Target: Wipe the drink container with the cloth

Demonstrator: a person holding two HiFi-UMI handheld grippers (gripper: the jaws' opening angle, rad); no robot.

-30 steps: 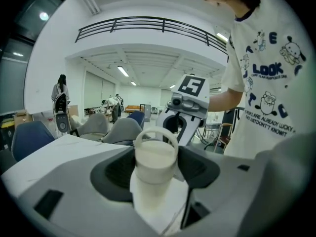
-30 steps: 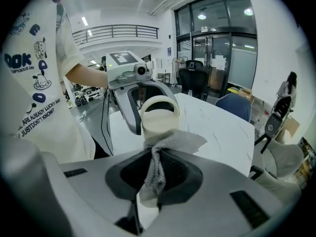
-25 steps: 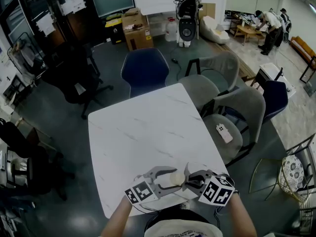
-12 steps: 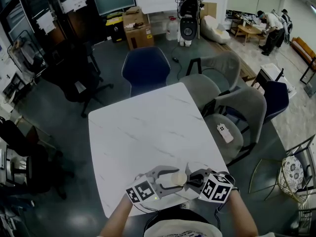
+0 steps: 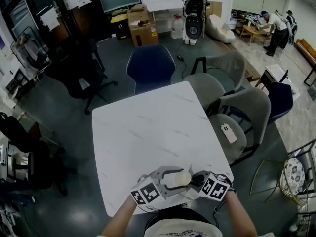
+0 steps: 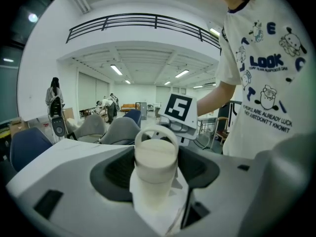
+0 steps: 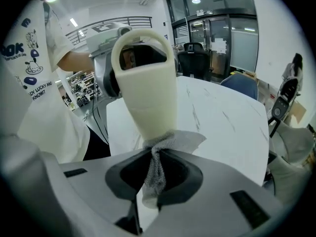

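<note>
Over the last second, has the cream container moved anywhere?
No. The drink container stays at the table's near edge.

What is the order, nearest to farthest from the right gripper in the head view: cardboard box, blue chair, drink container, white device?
1. drink container, just left of the right gripper.
2. white device, on a grey chair, right.
3. blue chair, at the table's far side.
4. cardboard box, on the floor beyond.
</note>
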